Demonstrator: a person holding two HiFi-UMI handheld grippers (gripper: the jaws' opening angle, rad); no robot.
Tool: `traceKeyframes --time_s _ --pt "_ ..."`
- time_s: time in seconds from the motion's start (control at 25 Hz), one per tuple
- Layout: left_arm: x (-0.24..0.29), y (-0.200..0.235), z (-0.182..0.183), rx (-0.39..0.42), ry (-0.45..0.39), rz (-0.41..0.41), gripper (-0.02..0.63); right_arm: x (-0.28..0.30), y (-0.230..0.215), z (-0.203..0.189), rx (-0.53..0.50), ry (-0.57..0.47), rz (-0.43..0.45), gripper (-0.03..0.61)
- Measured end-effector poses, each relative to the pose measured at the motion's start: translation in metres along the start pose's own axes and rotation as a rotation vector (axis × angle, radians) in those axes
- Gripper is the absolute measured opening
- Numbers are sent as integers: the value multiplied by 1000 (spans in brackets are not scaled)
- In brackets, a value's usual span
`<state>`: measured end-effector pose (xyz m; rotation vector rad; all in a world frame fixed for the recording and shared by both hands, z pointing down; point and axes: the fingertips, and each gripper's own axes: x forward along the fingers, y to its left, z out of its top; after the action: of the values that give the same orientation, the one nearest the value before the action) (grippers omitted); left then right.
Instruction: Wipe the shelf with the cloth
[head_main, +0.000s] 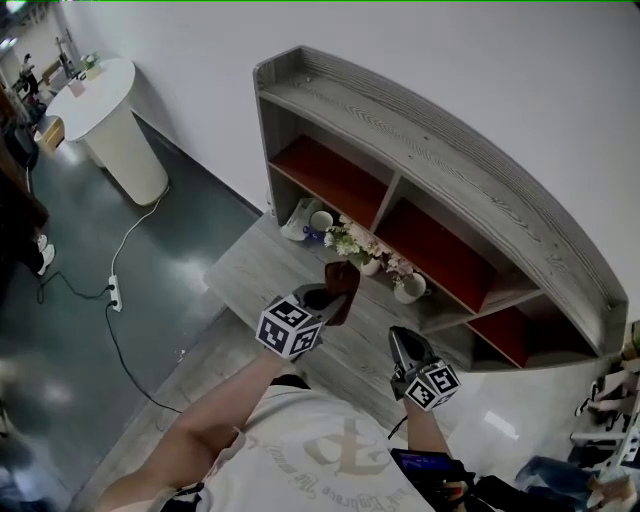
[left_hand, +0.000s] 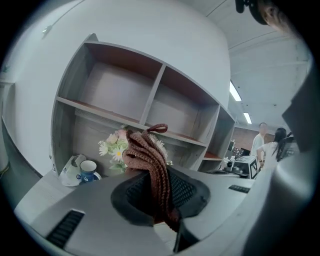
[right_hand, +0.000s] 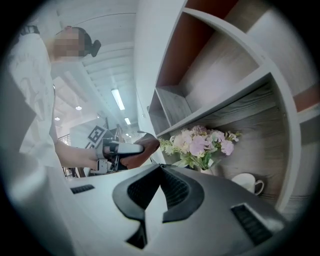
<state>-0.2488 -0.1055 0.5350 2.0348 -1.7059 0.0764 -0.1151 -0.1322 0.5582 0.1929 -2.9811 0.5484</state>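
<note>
A brown knitted cloth (left_hand: 148, 160) is pinched between the jaws of my left gripper (left_hand: 159, 189) and sticks up out of them. In the head view this gripper (head_main: 333, 297) hovers with the cloth (head_main: 343, 280) over the grey counter (head_main: 250, 270), just in front of the flowers. The grey wooden shelf unit (head_main: 430, 150) with red-backed compartments rises behind. My right gripper (head_main: 401, 341) hangs to the right, nearer my body; its jaws (right_hand: 160, 170) are shut with nothing between them. In the right gripper view the left gripper (right_hand: 122, 149) and cloth (right_hand: 146, 146) show at the left.
On the counter below the lowest shelf stand flower vases (head_main: 352, 244) (right_hand: 200, 145), a blue-and-white mug (left_hand: 89, 170), a white cup (right_hand: 247, 183) and a crumpled white bag (head_main: 298, 220). A white round table (head_main: 112, 125) and a power cable (head_main: 118, 290) are on the floor at left. People stand far right (left_hand: 267, 145).
</note>
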Motion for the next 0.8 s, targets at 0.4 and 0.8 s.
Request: traceKeyframes --time_s 0.4,0.8 --pt "-16 44 18 17 25 -65 64 44 4 17 -26 -34 -60 5" --pt "-18 68 84 56 -41 -134 64 71 11 17 -37 -54 -100 6"
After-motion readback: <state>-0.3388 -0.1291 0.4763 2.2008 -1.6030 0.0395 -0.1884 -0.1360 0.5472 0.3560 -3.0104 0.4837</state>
